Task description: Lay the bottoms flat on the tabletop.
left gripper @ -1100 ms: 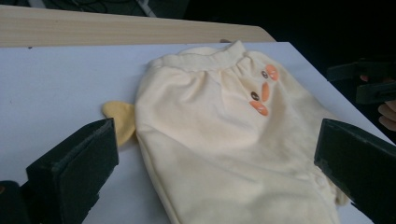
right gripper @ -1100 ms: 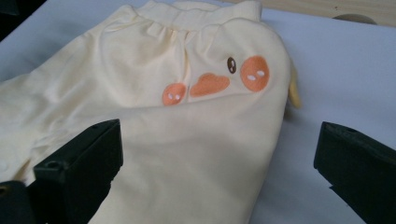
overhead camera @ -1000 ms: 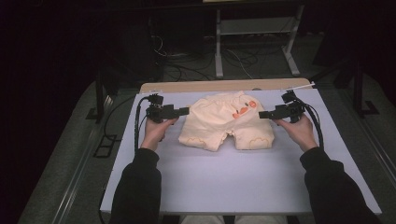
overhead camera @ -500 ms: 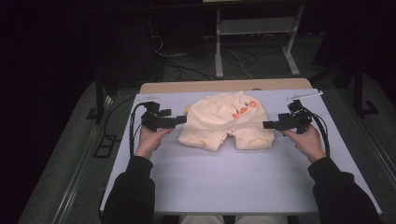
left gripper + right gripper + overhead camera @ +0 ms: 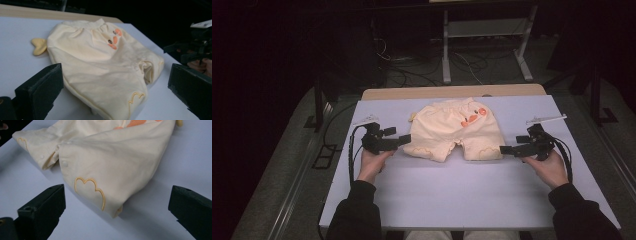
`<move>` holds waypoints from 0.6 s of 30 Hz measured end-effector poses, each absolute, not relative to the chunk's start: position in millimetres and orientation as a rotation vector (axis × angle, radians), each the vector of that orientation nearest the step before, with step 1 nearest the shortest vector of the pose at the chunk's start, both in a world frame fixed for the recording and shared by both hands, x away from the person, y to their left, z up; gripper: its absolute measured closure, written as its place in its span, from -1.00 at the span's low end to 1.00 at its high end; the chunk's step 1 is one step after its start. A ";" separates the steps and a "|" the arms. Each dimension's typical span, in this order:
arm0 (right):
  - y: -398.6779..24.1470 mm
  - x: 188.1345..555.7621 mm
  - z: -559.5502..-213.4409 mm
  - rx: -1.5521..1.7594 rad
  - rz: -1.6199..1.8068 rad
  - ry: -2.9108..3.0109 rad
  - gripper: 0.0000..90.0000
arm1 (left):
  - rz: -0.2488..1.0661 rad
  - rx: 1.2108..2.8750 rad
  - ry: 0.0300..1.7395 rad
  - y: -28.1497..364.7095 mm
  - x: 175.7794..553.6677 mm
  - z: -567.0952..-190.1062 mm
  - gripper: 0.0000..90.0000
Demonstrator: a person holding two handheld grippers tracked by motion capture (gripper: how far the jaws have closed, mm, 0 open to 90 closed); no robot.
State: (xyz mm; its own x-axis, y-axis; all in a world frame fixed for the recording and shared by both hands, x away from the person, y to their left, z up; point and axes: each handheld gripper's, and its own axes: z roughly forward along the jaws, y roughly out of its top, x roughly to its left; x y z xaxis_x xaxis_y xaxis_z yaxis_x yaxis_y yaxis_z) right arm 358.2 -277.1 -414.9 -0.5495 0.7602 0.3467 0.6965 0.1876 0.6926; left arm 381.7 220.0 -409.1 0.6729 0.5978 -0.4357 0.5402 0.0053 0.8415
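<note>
High view: a pair of pale yellow baby shorts (image 5: 455, 130) lies flat near the middle of the light tabletop (image 5: 462, 195), waistband toward 12 o'clock, leg openings toward 6. The left gripper (image 5: 403, 141) sits at 9 o'clock of the garment, just beside its leg hem; the right gripper (image 5: 506, 149) sits at 3 o'clock, just beside the other hem. Both have jaws spread wide and hold nothing; in each gripper view the cloth lies between and beyond the black jaws, untouched. I judge this as the approach before a first grasp, probably for folding. Next, each gripper needs to slide in low so that one jaw goes under the hem edge, then close on the fabric without bunching it.
</note>
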 end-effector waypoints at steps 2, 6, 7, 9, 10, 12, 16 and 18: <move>-281.0 354.1 -418.1 1.463 1.329 2.360 -0.94 | 0.063 1.655 0.931 220.4 376.2 -410.6 -0.94; -285.1 346.7 -421.6 1.474 1.374 2.354 -0.84 | 0.069 1.666 0.932 223.4 371.3 -415.9 -0.90; -285.2 346.0 -422.0 1.472 1.377 2.355 -0.82 | 0.060 1.662 0.937 224.5 371.8 -417.3 -0.87; -284.8 345.9 -423.7 1.470 1.370 2.352 -0.76 | 0.052 1.666 0.946 224.6 372.8 -419.0 -0.82; -284.5 347.0 -425.8 1.465 1.361 2.357 -0.74 | 0.049 1.675 0.944 224.2 373.1 -419.4 -0.81; -284.3 349.5 -430.7 1.478 1.354 2.375 -0.66 | 0.033 1.686 0.940 222.4 372.9 -420.5 -0.76; -281.0 352.3 -440.4 1.472 1.326 2.442 -0.36 | -0.011 1.729 0.929 218.0 375.1 -425.2 -0.67; -279.1 353.8 -442.8 1.456 1.315 2.457 -0.28 | -0.032 1.749 0.938 216.7 376.4 -428.3 -0.64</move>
